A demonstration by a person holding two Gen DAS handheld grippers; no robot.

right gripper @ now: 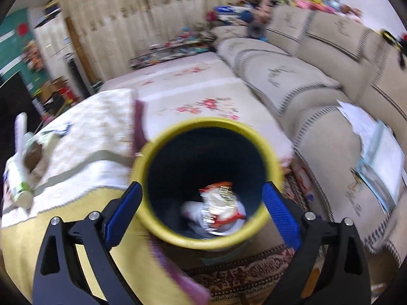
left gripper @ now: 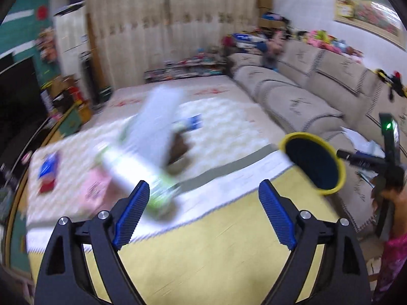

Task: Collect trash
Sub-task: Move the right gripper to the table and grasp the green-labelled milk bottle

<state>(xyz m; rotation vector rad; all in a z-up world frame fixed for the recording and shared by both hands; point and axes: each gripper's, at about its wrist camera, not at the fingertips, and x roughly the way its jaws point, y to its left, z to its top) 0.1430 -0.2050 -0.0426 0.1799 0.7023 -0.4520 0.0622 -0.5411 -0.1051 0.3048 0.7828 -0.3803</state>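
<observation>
My left gripper (left gripper: 203, 183) stands open over the table's yellow cloth (left gripper: 216, 241) with nothing between its blue pads. Just past its left finger a blurred white-and-green bottle (left gripper: 137, 167) lies on the white runner, and a long white roll (left gripper: 160, 117) lies behind it. A pink packet (left gripper: 94, 190), a blue-and-red packet (left gripper: 47, 172) and a small blue one (left gripper: 193, 122) lie around them. My right gripper (right gripper: 202, 185) is shut on a yellow-rimmed dark bin (right gripper: 203, 241), one pad on each side. Red-and-white wrappers (right gripper: 218, 211) lie in its bottom. The left wrist view shows the bin (left gripper: 300, 135) at the table's right edge.
A beige sofa (left gripper: 318, 94) runs along the right, with papers (right gripper: 368, 137) on its seat. A patterned rug (right gripper: 241, 277) lies under the bin. A dark TV (left gripper: 17, 96) stands at the left. A person's hand and pink sleeve (left gripper: 396, 241) are at the right edge.
</observation>
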